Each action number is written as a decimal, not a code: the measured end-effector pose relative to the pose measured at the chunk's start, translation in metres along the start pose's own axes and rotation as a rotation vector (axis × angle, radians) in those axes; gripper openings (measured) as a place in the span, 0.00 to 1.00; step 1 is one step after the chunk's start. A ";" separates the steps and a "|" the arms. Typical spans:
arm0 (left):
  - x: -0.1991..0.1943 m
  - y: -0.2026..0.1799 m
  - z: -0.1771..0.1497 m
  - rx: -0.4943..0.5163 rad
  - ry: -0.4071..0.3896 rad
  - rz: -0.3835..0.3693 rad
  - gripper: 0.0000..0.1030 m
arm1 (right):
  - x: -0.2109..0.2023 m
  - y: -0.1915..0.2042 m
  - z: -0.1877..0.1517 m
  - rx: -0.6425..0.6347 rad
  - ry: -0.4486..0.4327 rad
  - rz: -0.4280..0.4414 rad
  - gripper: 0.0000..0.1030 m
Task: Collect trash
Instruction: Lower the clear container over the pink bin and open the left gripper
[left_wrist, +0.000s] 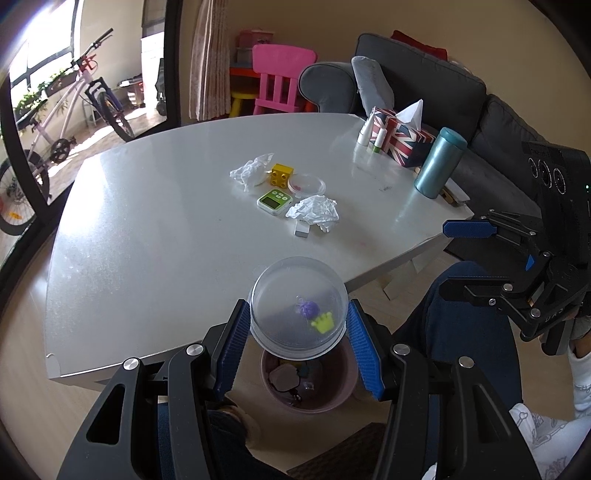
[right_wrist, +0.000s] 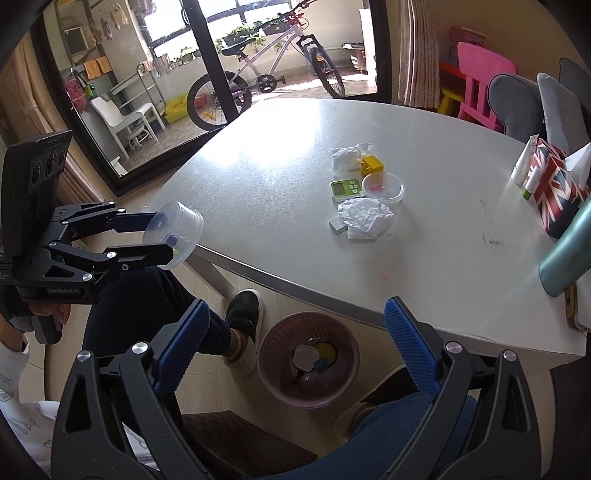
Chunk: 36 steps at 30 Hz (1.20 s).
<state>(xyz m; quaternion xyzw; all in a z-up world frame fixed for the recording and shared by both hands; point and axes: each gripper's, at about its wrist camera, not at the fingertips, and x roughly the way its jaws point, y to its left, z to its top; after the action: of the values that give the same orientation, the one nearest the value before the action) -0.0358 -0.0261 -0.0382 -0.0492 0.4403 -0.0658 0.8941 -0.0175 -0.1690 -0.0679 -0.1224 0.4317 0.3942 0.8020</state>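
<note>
The left tongs (left_wrist: 298, 345) are clamped on a clear plastic tub (left_wrist: 298, 308), their ribbed blue pads pressing its round sides. The tub is held tilted, with its base toward the left wrist camera; through the cloudy plastic a purple lump and a yellow-green crown shape show, though what they are made of is hard to make out. It hangs at the counter's (left_wrist: 155, 229) near edge, above a pinkish ribbed trash bin (right_wrist: 308, 360) standing on the floor. From the left wrist the tub hides most of the bin; only the right wrist view shows the full round rim and the bits already lying inside — a pale flat piece, something yellow, something teal, all too small to name.

The right tongs (right_wrist: 297, 350) stand wide apart with nothing between them, hovering over the bin.

On the smooth grey-white counter lie two crumpled white paper wads (left_wrist: 314, 211) (left_wrist: 251, 170), well apart from the tub. Between them sit a yellow toy brick (left_wrist: 282, 174), a green timer (left_wrist: 274, 201) and a second clear round tub (left_wrist: 306, 183) with pink specks inside. A small white block (left_wrist: 302, 229) is half tucked under the nearer wad. The teal bottle (left_wrist: 437, 162) is whole in the left view and cut off in the right.
</note>
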 end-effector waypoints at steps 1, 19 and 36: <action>0.000 0.000 0.000 0.000 0.001 0.000 0.51 | -0.001 -0.001 0.000 0.003 -0.002 -0.004 0.94; 0.009 -0.011 0.001 0.029 0.026 -0.024 0.51 | -0.008 -0.018 0.012 0.066 -0.047 -0.067 0.95; 0.018 -0.028 -0.003 0.065 0.057 -0.056 0.51 | -0.021 -0.028 0.013 0.084 -0.082 -0.086 0.95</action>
<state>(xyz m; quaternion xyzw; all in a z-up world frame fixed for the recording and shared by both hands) -0.0290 -0.0565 -0.0500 -0.0304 0.4618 -0.1067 0.8800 0.0045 -0.1915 -0.0475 -0.0909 0.4089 0.3456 0.8397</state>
